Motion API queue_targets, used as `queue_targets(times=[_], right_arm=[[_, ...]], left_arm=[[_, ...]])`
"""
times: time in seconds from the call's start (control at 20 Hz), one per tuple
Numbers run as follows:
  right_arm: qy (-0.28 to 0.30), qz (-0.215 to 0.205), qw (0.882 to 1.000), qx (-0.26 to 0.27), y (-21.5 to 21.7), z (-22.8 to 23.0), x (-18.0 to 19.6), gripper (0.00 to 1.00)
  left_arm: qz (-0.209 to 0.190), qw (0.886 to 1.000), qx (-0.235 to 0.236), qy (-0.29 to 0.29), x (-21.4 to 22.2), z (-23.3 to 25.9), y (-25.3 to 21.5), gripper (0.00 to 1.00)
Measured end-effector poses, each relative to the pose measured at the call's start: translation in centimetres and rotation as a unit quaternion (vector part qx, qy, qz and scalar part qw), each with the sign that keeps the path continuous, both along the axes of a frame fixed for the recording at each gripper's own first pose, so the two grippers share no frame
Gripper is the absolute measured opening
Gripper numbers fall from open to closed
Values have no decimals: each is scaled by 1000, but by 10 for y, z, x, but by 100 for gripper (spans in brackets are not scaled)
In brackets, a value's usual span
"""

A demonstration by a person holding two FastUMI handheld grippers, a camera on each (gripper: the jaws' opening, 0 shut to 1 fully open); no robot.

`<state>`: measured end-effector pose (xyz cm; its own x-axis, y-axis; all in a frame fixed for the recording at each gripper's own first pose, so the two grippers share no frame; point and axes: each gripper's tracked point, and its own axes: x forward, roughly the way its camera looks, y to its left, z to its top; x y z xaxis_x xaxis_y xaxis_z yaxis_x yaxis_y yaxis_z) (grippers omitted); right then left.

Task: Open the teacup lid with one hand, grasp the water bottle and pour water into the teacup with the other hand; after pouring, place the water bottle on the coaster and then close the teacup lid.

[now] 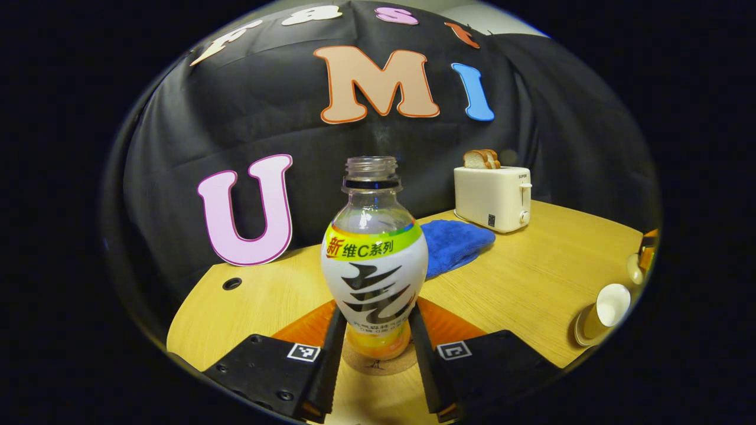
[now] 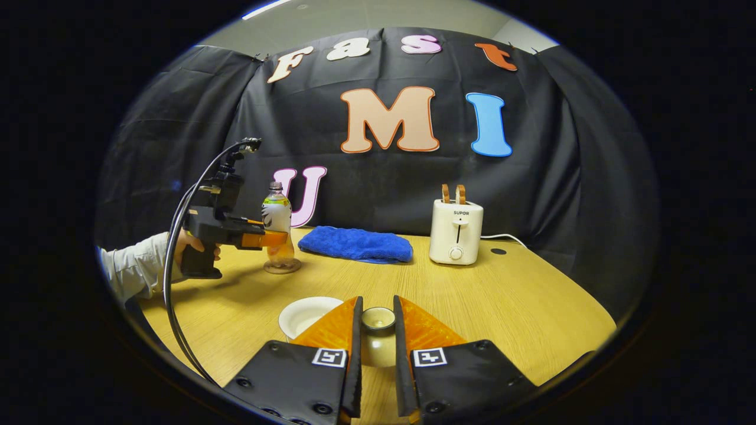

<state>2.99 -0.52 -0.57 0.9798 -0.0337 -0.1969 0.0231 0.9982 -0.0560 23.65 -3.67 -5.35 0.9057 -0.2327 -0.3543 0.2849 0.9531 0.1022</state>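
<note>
here we are seeing the left gripper (image 1: 373, 336) with its two fingers pressing against the sides of the water bottle (image 1: 374, 260), which is standing upright and uncapped on the round cork coaster (image 1: 378, 363) on the wooden table (image 1: 531, 283). in the right gripper view the same bottle (image 2: 277, 227) is sitting on the coaster (image 2: 282, 267) at the far left of the table, with a person's hand (image 2: 188, 243) holding that gripper.

the right gripper (image 2: 377, 333) is clamping the teacup lid (image 2: 378, 333) between its fingers, knob upward, held just above the table. the open teacup (image 2: 308, 314) is standing just left of it; in the left gripper view the teacup (image 1: 603, 313) is showing at the far right edge.

behind, a blue cloth (image 2: 356, 244) is lying beside a white toaster (image 2: 455, 231) holding bread slices.
</note>
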Motion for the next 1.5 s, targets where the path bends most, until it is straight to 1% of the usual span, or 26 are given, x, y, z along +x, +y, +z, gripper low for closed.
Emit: queue_targets(times=[0.05, 0.1, 0.2, 0.3, 0.35, 0.4, 0.45, 0.5, 0.55, 0.8, 0.85, 0.9, 0.95, 1.05, 1.1, 1.15, 1.45, 1.5], right_arm=[[0, 0, 1000, 1, -1, -1, -1, 27], [1, 0, 1000, 1, -1, -1, 0, 24], [3, -1, 1000, 1, -3, -4, 3, 29], [4, 0, 1000, 2, -1, -5, 4, 25], [4, 2, 1000, 3, 0, -5, 4, 28], [5, 3, 1000, 3, 2, -7, 5, 25], [6, 5, 1000, 2, 3, -9, 5, 28], [7, 6, 1000, 2, 4, -9, 5, 28], [8, 7, 1000, 2, 5, -9, 6, 28], [6, 8, 1000, 2, 7, -9, 7, 28], [6, 9, 1000, 2, 9, -7, 8, 28], [5, 10, 1000, 2, 10, -7, 8, 28], [4, 11, 1000, 3, 12, -5, 10, 28], [1, 16, 1000, 5, 17, -2, 13, 28], [-1, 19, 1000, 6, 21, -1, 15, 26], [-2, 23, 1000, 7, 24, -1, 16, 28], [-7, 52, 998, 23, 54, -4, 33, 28], [-10, 57, 998, 24, 59, -4, 34, 26]], left_arm=[[1, 1000, 1, 0, 0, 0, 1, 59], [4, 1000, -1, 0, 0, -1, 2, 61], [11, 1000, -2, 0, 0, -1, 4, 62], [18, 1000, -4, 1, -2, -3, 8, 63], [19, 1000, -5, 3, -2, -4, 9, 63], [22, 1000, -3, 8, -3, -7, 10, 65], [23, 1000, -2, 11, -4, -10, 12, 65], [25, 1000, -2, 13, -4, -11, 14, 62], [26, 1000, -3, 13, -4, -12, 15, 70], [26, 1000, -9, 15, -7, -15, 16, 73], [27, 999, -10, 18, -9, -17, 18, 72], [28, 999, -12, 22, -12, -17, 19, 83], [31, 999, -17, 21, -16, -16, 21, 83], [37, 999, -29, 12, -24, -10, 22, 87], [40, 999, -33, 2, -31, -5, 27, 92], [41, 999, -35, -5, -39, 0, 29, 96], [50, 996, -43, -59, -85, 33, 34, 97], [51, 995, -45, -68, -92, 40, 34, 97]])
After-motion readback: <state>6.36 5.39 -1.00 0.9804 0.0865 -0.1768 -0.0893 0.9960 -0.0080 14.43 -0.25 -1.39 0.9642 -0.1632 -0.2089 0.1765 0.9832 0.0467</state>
